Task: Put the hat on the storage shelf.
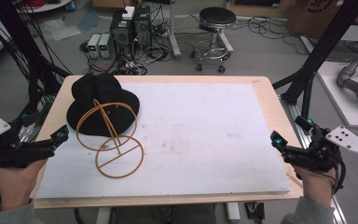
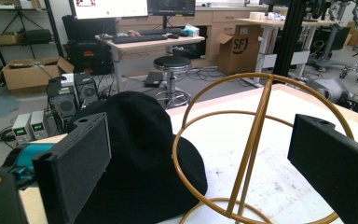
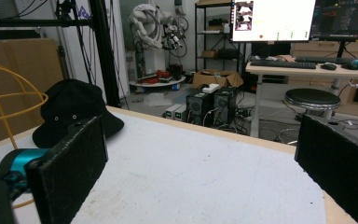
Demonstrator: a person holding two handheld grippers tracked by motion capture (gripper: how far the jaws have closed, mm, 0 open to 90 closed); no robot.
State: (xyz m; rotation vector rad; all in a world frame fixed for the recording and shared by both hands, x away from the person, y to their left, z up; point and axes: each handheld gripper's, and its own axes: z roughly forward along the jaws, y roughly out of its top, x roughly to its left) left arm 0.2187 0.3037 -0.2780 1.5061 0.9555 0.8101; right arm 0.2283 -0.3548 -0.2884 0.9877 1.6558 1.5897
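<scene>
Two tongs gape – black hat (image 1: 103,103) beside wire stand (image 1: 114,140).

You're looking at a matt black cloth hat (image 1: 103,103), a smooth gold-coloured wire stand (image 1: 113,140), a scuffed white matt board (image 1: 205,135) and a pale wooden table (image 1: 270,107).

Black hat (image 3: 72,114) beside wire stand (image 3: 9,100)
</scene>
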